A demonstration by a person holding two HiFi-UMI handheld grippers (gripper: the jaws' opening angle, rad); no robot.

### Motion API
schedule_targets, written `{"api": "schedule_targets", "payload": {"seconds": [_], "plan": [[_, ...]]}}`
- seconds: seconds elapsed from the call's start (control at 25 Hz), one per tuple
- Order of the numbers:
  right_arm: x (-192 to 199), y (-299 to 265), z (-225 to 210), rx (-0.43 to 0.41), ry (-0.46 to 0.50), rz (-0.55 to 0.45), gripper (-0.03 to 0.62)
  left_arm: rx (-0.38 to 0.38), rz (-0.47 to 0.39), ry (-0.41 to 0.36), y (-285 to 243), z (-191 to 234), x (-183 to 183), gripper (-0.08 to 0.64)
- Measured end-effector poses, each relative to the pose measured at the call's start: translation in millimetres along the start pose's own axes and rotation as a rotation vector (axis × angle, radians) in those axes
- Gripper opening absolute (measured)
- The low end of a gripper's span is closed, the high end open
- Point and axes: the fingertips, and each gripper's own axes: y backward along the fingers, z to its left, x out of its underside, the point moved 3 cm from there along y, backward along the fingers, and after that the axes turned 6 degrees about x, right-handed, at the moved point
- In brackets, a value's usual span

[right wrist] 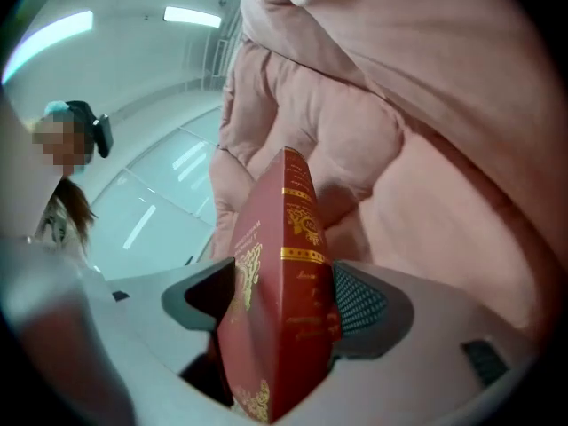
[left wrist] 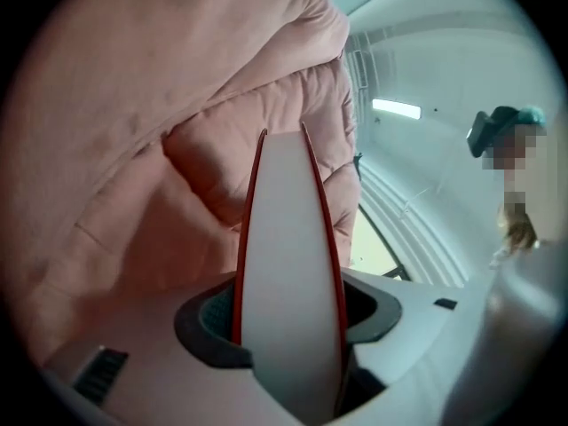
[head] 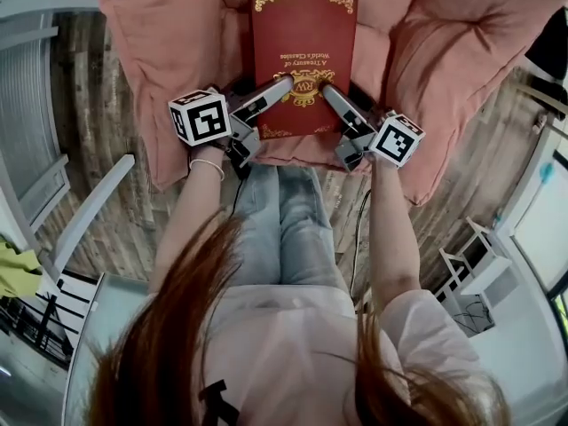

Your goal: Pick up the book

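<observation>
The dark red hardcover book (head: 303, 34) bears gold corner scrolls, gold lettering and a gold crest; its page edges (left wrist: 288, 282) are white. The padded fabric cushion (head: 160, 78) is dusty pink. The wooden plank floor (head: 98, 87) is streaked brown.

- Red book (head: 303, 38), front cover, gold lettering: "A Treasury of World's Classics" (upside down in the head view).
- Gold emblem (head: 304, 87) on that cover: "RW".
- Spine (right wrist: 306, 273) print in the right gripper view: too blurred to read.

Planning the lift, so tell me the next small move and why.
Probably raise both hands evenly: the left tongs and right tongs each clamp the near edge of the red book, low over the pink cushion.
</observation>
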Motion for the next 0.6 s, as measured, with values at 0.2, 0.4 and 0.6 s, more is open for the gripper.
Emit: {"api": "schedule_targets", "payload": {"seconds": [0.2,0.4,0.6], "plan": [[-48,27,94,-0.122,0.215,-0.054,0.362,0.187,-0.069,-0.160,17,-80,-42,0.247],[-84,36,148,-0.232,0.396,0.014,0.373,0.358,-0.106,-0.195,19,-141,-73,0.245],[-80,33,189,-0.414,0.363,0.175,0.367,0.361,0.008,-0.197,10,-172,-83,0.247]]}}
